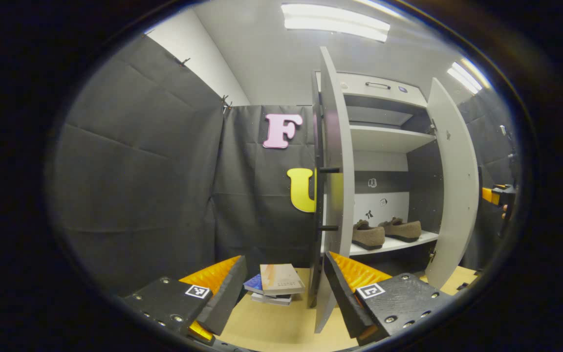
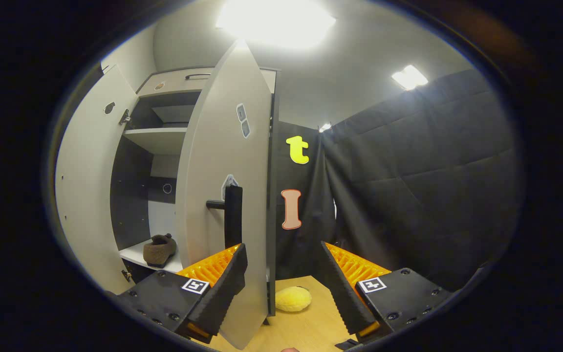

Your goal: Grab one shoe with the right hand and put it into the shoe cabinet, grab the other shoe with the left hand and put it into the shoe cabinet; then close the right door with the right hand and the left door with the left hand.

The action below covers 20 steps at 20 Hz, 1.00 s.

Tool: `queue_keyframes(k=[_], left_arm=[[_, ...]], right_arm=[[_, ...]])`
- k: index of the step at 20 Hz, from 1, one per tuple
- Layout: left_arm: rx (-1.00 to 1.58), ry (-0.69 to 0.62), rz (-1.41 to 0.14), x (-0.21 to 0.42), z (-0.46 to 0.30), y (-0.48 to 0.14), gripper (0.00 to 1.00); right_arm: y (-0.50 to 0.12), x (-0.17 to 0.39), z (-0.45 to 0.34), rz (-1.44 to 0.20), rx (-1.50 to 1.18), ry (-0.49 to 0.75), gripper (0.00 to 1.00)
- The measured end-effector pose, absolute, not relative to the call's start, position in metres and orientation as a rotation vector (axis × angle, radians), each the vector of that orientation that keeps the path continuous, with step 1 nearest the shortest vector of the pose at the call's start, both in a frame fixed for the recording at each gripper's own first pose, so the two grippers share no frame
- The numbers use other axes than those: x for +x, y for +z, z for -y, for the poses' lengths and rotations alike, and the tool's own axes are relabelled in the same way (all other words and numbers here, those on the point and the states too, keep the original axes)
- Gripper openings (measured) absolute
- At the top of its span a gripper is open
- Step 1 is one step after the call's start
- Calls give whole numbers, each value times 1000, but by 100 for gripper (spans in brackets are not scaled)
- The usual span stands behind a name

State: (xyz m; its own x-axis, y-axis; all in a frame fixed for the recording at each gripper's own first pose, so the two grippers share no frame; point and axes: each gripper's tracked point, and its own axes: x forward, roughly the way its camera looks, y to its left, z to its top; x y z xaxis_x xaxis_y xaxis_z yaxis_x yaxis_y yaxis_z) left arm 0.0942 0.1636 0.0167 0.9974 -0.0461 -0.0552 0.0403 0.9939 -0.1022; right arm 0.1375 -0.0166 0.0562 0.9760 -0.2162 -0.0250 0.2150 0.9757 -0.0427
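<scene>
Both shoes [image 1: 384, 232] sat side by side on the cabinet's lower shelf [image 1: 394, 244], between its open doors [image 1: 337, 186].

Both views low, facing shoe cabinet [image 1: 384, 146] from opposite sides, seemingly near

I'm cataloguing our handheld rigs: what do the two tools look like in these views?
Both look alike. The left tool and the right tool each have two wedge-shaped fingers on dark textured blocks studded with round screw heads. Each block carries a small square black-and-white marker. The inner faces of the fingers are ribbed, the edges serrated. No cables or sleeves are visible.
</scene>
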Motion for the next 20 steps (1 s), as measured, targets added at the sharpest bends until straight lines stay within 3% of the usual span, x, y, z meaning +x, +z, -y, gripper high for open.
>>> queue_keyframes(k=[3,4,10,20], left_arm=[[-104,-36,-63,101,-176,13,95],[-105,-31,-63,101,-179,12,95],[-111,-27,-68,116,-193,10,92],[-115,-10,-39,188,-201,29,95]], right_arm=[[55,144,-2,-29,-54,-187,92],[55,147,-10,-28,-60,-179,95],[55,153,-33,-18,-33,-155,94],[16,105,-28,-83,-45,-169,95]])
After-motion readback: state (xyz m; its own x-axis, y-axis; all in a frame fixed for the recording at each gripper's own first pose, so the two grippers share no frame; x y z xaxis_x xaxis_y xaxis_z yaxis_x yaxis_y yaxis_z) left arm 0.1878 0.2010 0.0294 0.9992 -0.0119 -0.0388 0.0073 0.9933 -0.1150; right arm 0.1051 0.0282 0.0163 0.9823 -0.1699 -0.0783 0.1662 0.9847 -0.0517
